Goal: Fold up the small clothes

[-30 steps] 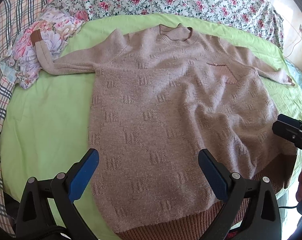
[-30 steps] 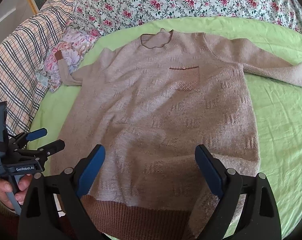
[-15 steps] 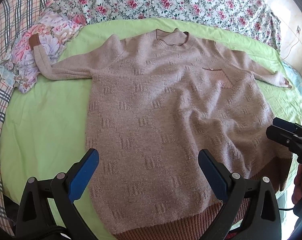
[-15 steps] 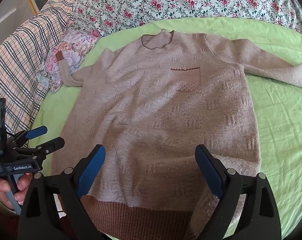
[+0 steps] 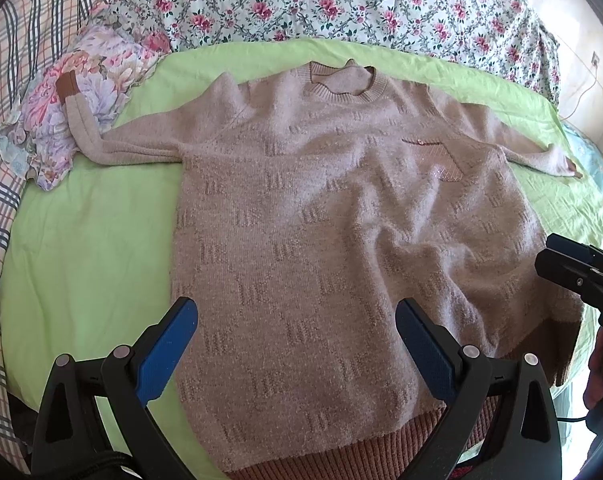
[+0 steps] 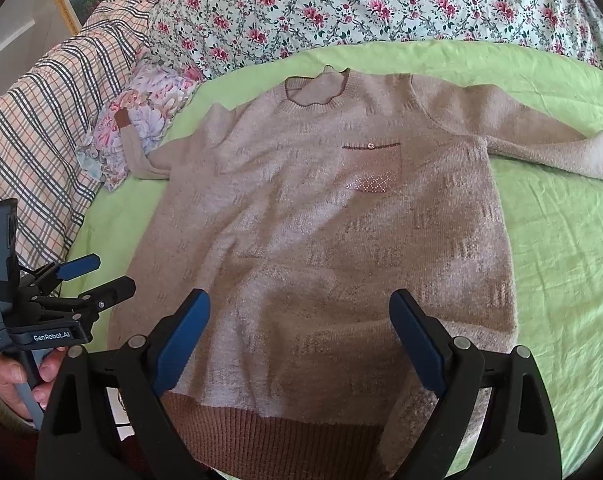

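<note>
a beige knitted sweater (image 5: 341, 240) lies face up and spread flat on a light green sheet (image 5: 85, 248) over the bed. its long axis runs from the brown ribbed hem (image 6: 277, 432), nearest the cameras, to the round collar (image 5: 347, 84) at the far side, near the floral bedding (image 5: 341, 0). both sleeves reach out sideways; the sleeve on the left side bends so that its brown cuff (image 5: 67, 86) rests on a flowered cloth (image 5: 97, 80) bunched at the sheet's edge. a small chest pocket (image 6: 375, 168) with a dark top band and a tiny metal ring sits on the front. a plaid blanket (image 6: 41, 128) lies along the left side.

the left tool (image 5: 295, 344) hovers above the hem with its blue-padded fingers (image 5: 163, 348) spread wide, holding nothing. the right tool (image 6: 297, 340) hangs over the hem's other part, likewise wide apart and empty. in the right wrist view the left tool's body reads "genrobot.ai" on a label (image 6: 52, 337); smaller print beside it is too small to read.
</note>
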Demonstrator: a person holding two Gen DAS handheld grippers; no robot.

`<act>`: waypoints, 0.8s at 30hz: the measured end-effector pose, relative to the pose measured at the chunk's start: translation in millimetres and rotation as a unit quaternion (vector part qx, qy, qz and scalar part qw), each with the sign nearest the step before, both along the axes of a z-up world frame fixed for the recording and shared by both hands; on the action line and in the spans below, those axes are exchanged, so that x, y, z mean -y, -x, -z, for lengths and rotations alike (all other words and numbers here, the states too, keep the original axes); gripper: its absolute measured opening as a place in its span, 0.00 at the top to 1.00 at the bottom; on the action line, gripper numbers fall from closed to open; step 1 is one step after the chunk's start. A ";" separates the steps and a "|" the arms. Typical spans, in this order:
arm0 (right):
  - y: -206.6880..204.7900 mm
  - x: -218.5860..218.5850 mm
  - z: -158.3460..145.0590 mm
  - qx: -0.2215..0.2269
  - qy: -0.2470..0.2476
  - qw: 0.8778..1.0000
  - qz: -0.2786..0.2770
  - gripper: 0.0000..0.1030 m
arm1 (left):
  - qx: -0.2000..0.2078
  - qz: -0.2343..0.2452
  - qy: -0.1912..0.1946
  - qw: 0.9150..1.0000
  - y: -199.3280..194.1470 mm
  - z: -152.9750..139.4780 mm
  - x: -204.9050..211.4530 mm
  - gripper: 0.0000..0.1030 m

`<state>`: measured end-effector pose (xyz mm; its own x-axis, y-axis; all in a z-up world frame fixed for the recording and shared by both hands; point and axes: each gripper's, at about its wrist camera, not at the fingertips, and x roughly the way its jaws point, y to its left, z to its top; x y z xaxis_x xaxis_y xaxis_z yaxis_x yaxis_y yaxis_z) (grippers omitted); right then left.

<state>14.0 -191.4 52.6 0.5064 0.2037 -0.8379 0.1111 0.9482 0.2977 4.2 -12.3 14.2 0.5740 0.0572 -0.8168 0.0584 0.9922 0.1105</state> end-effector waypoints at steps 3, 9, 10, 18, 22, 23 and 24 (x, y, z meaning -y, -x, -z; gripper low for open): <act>0.4 2.2 -1.4 0.000 -0.001 1.000 0.006 0.11 | 0.002 0.001 0.012 1.000 -2.1 -1.4 0.1 0.03; -0.1 23.2 -5.1 0.008 -0.008 0.999 0.031 0.11 | -0.002 0.000 0.022 1.000 -14.7 -0.5 -0.6 0.03; 0.9 28.7 -6.1 0.008 -0.011 0.999 0.036 0.11 | -0.003 -0.001 0.022 1.000 -17.6 0.0 -1.2 0.03; 14.4 122.1 -7.7 0.015 -0.039 0.989 0.143 0.11 | -0.022 -0.009 0.011 1.000 -50.8 5.3 -3.7 0.03; 22.1 186.2 0.0 0.009 -0.044 0.976 0.213 0.12 | -0.017 -0.009 0.009 1.000 -66.0 5.2 0.4 0.03; 23.5 205.5 2.6 0.012 -0.050 0.971 0.233 0.14 | -0.018 -0.008 0.008 1.000 -70.6 6.0 2.4 0.03; 26.4 227.3 4.2 0.018 -0.050 0.966 0.254 0.17 | -0.015 -0.008 0.010 1.000 -73.7 6.0 4.2 0.03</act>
